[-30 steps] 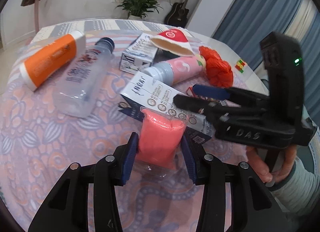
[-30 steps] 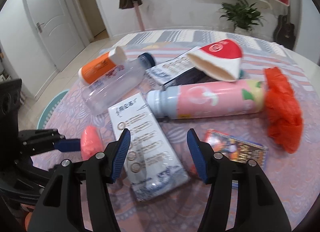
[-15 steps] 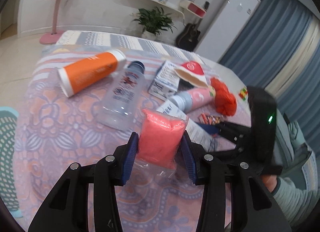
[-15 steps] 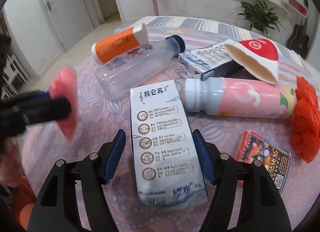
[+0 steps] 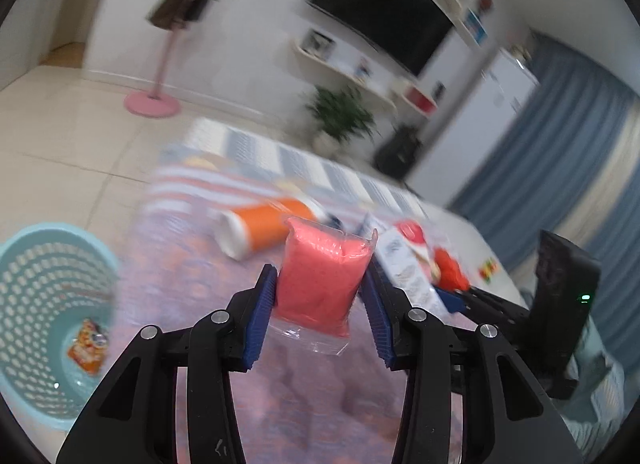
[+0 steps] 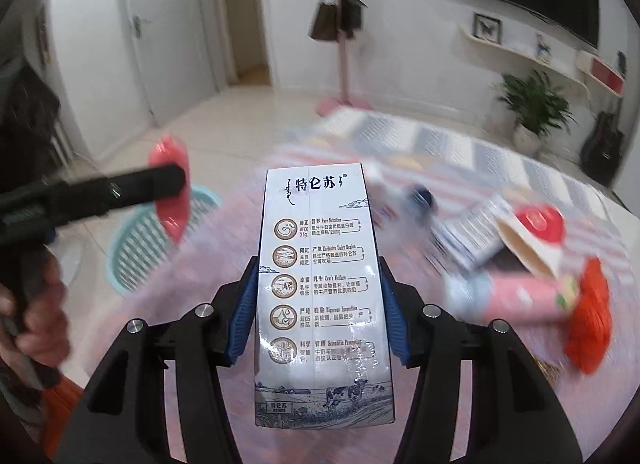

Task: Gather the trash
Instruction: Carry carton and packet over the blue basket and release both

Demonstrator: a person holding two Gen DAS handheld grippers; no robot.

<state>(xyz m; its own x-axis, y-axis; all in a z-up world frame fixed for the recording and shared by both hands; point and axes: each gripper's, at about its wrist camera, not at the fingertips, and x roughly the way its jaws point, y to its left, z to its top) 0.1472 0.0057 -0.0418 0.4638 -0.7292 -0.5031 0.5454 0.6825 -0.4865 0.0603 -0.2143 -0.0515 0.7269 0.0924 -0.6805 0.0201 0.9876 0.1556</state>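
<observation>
My left gripper (image 5: 320, 304) is shut on a pink plastic packet (image 5: 322, 272) and holds it up above the table's left side. A teal mesh basket (image 5: 36, 288) stands on the floor to the left, with an orange wrapper (image 5: 86, 346) inside. My right gripper (image 6: 318, 312) is shut on a white milk carton (image 6: 320, 288) and holds it above the table. In the right wrist view the left gripper (image 6: 168, 188) with its pink packet (image 6: 170, 196) hangs over the basket (image 6: 136, 244).
On the patterned tablecloth (image 6: 500, 364) lie an orange tube (image 5: 264, 228), a pink bottle (image 6: 512, 298), a second carton (image 6: 468, 236), a red-and-cream paper cup (image 6: 532, 236) and a red crumpled bag (image 6: 590, 316). A pink coat stand (image 5: 154, 100) is on the floor behind.
My right gripper closed on the milk carton and lifted it. My left gripper carried the pink packet up and left toward the basket, which has come into view.
</observation>
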